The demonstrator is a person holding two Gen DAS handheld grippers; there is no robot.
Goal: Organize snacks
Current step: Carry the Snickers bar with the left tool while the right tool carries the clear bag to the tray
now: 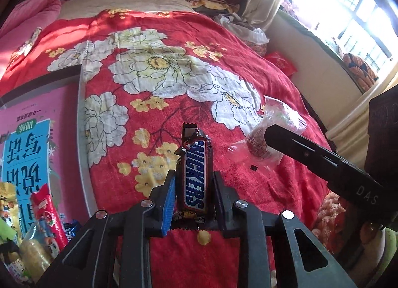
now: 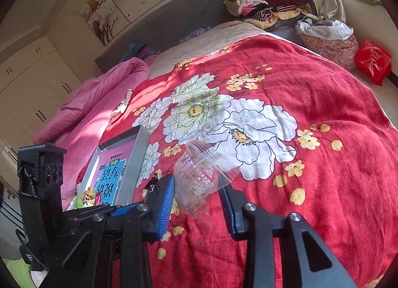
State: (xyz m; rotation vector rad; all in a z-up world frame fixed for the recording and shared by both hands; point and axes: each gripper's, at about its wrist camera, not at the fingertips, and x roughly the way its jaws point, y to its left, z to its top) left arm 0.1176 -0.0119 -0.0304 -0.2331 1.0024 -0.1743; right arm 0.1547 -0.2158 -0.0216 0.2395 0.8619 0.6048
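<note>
In the left wrist view, the left claw [image 1: 192, 183] is gripping a Snickers bar [image 1: 196, 176] lengthwise between its closed-in fingers, above the red floral bedspread [image 1: 154, 69]. The right claw's finger [image 1: 311, 151] is reaching toward a clear-wrapped snack [image 1: 263, 136] lying on the bedspread. A box [image 1: 27, 153] at the left is holding snack packets [image 1: 47, 215].

In the right wrist view, the right claw [image 2: 196, 203] is standing wide open around the clear-wrapped snack [image 2: 199, 178] — its pads are not pressing the wrapper — with the box [image 2: 117, 171] just to the left.
</note>
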